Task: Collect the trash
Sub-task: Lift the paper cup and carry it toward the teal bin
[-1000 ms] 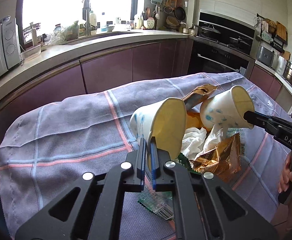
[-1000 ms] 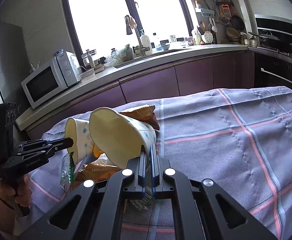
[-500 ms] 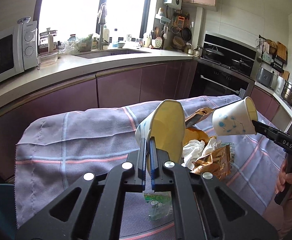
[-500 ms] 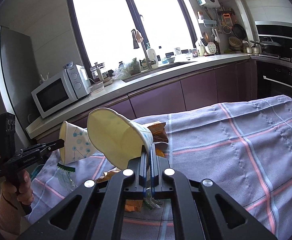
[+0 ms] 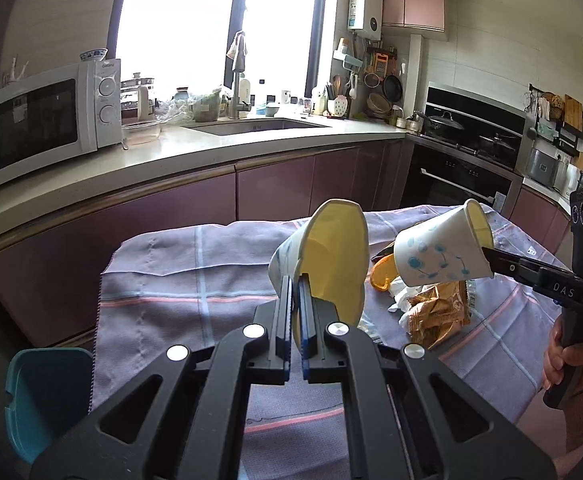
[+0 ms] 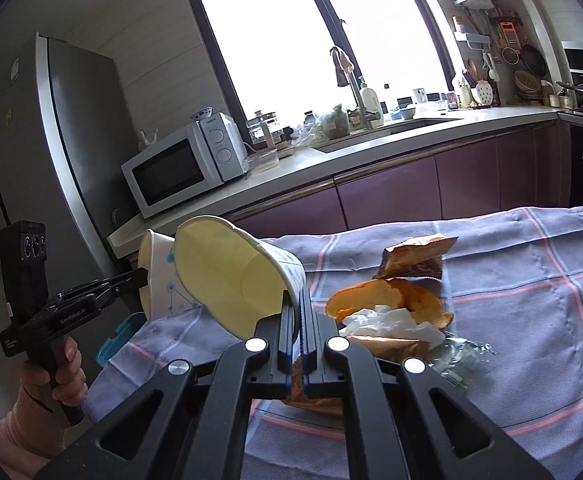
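At the far left, low beside the table, sits a teal bin (image 5: 43,400), its rim just off the edge of the purple checked cloth (image 5: 171,280). Next along, the left gripper (image 5: 296,292) has its 2 fingers pinched almost together on the rim of a paper cup (image 5: 331,256), one finger inside the yellow lining and one outside; the cup is tipped on its side, mouth toward the camera, held up above the cloth. Over in the right wrist view the same story: the right gripper (image 6: 296,304) is clamped nearly closed on the wall of a second paper cup (image 6: 231,276), which lies tilted with its mouth pointing up and left, clear of the table. The 2 cups hang side by side, very near one another; touching or not cannot be told. Further right, on the cloth, lies the remaining trash: an orange wrapper (image 6: 391,300), a crumpled white tissue (image 6: 387,320) resting on it, a brown snack bag (image 6: 415,260) just behind, and clear plastic film (image 6: 459,356) at the near right.
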A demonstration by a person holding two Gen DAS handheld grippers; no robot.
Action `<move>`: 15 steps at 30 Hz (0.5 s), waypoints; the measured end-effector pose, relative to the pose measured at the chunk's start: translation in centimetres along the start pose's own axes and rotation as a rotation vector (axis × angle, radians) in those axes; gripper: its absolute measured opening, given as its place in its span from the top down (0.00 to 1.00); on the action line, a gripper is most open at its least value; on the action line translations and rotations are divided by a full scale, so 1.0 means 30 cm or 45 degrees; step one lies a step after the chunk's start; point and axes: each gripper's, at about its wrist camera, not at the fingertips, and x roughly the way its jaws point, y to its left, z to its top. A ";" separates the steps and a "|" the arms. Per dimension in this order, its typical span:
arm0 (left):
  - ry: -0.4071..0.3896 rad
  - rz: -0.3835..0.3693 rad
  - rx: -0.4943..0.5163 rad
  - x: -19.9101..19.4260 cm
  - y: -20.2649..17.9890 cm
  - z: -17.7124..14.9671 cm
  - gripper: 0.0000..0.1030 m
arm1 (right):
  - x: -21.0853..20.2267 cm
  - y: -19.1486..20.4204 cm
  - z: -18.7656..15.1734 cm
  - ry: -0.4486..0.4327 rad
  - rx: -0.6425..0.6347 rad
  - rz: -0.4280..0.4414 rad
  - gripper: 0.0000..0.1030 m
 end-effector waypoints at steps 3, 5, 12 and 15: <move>-0.005 0.025 -0.024 -0.050 0.043 -0.026 0.96 | 0.034 0.051 -0.003 0.023 -0.018 0.051 0.98; -0.012 0.054 -0.034 -0.084 0.071 -0.043 0.96 | 0.057 0.082 -0.004 0.035 -0.029 0.081 0.98; -0.022 0.155 -0.077 -0.172 0.172 -0.081 0.97 | 0.132 0.183 -0.008 0.083 -0.068 0.181 0.98; -0.031 0.197 -0.093 -0.215 0.213 -0.096 0.97 | 0.164 0.226 -0.013 0.109 -0.084 0.224 0.98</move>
